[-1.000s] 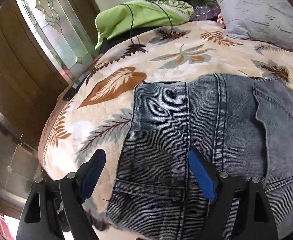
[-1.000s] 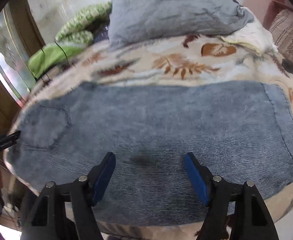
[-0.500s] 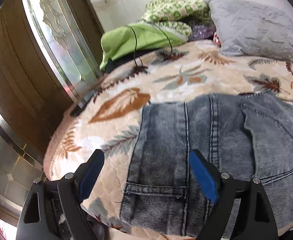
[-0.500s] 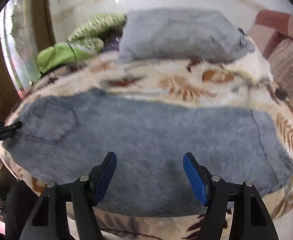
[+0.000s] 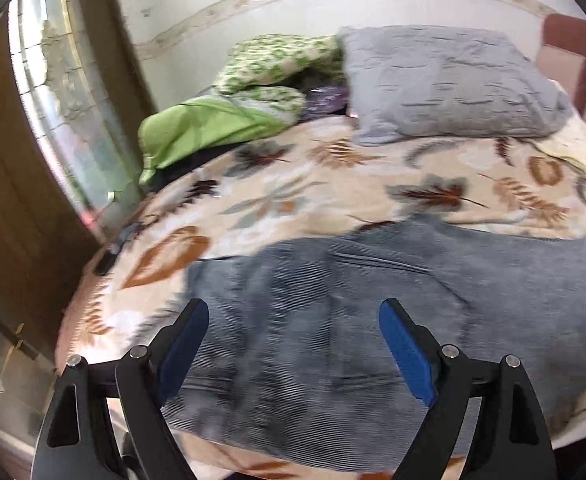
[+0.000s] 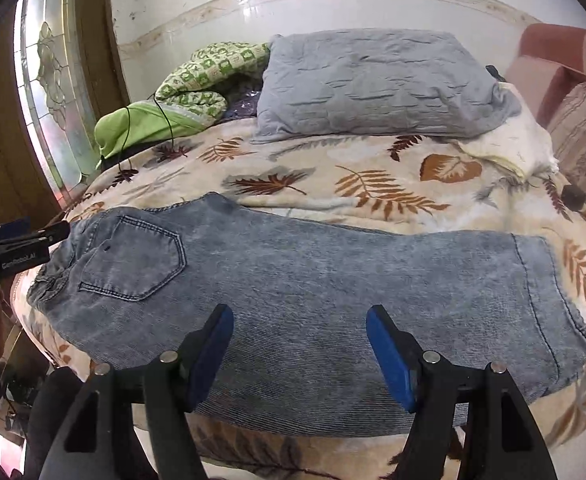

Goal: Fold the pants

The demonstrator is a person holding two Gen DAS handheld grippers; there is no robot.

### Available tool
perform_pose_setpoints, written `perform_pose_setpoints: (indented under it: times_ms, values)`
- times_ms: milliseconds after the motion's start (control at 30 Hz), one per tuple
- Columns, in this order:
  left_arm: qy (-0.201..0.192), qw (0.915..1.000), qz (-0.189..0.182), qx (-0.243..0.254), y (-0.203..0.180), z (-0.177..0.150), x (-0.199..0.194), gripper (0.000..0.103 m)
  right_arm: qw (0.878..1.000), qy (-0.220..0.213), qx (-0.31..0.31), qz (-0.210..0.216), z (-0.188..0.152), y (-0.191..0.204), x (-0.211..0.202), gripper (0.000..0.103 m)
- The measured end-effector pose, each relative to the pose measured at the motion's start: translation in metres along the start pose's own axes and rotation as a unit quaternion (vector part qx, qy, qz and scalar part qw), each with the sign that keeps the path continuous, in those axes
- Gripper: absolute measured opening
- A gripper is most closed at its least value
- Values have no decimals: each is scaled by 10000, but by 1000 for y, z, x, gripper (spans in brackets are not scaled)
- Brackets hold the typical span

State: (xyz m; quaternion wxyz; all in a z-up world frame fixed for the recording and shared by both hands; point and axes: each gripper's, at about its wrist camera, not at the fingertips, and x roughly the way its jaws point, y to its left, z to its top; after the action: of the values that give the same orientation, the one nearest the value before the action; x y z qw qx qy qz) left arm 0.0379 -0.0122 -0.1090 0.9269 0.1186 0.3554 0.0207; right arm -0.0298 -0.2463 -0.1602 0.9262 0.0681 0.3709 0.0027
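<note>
A pair of blue denim pants (image 6: 313,280) lies flat across the near side of the bed, legs folded onto each other, waist and back pocket (image 6: 133,260) at the left, hems at the right. It also shows, blurred, in the left wrist view (image 5: 333,320). My left gripper (image 5: 293,340) is open and empty above the waist end; it shows from the side in the right wrist view (image 6: 21,248). My right gripper (image 6: 299,348) is open and empty above the middle of the legs.
The bed carries a cream leaf-print blanket (image 6: 373,184). A grey pillow (image 6: 373,84), a green patterned blanket (image 6: 205,76) and a lime cloth (image 6: 141,124) with a black cable lie at the back. A wooden door with glass panel (image 6: 53,92) stands left. A sofa (image 6: 573,96) stands right.
Both grippers have pulled back and risen from the pants, so more of the bed and wall shows. Both stay open. The pants have not moved.
</note>
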Motion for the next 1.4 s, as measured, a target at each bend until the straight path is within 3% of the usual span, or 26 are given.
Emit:
perform_pose_setpoints:
  times_ms: [200, 433, 500, 700, 967, 1167, 1267, 1400]
  values:
    - [42, 9999, -87, -90, 3, -12, -4, 87, 9997, 76, 218, -36, 1, -4, 7, 72]
    - [-156, 9986, 427, -272, 60, -18, -3, 87, 9999, -107, 99, -2, 6, 21, 14, 72]
    - [-96, 9969, 746, -216, 77, -25, 3, 87, 9998, -107, 90, 123, 7, 30, 19, 71]
    - [140, 9960, 807, -352, 99, -32, 19, 87, 9979, 86, -502, 404, 1, 72, 35, 68]
    - [1019, 9896, 985, -237, 95, -57, 67, 88, 9931, 170, -1130, 256, -21, 96, 30, 68]
    - [927, 9875, 1262, 188, 82, -48, 63, 88, 9906, 741, -1146, 118, -36, 85, 43, 68]
    - [657, 9907, 1183, 167, 78, -36, 46, 88, 9915, 712, -1081, 141, -34, 79, 36, 68]
    - [127, 9949, 987, 164, 55, -15, 12, 88, 9973, 272, -646, 202, -23, 55, 17, 68]
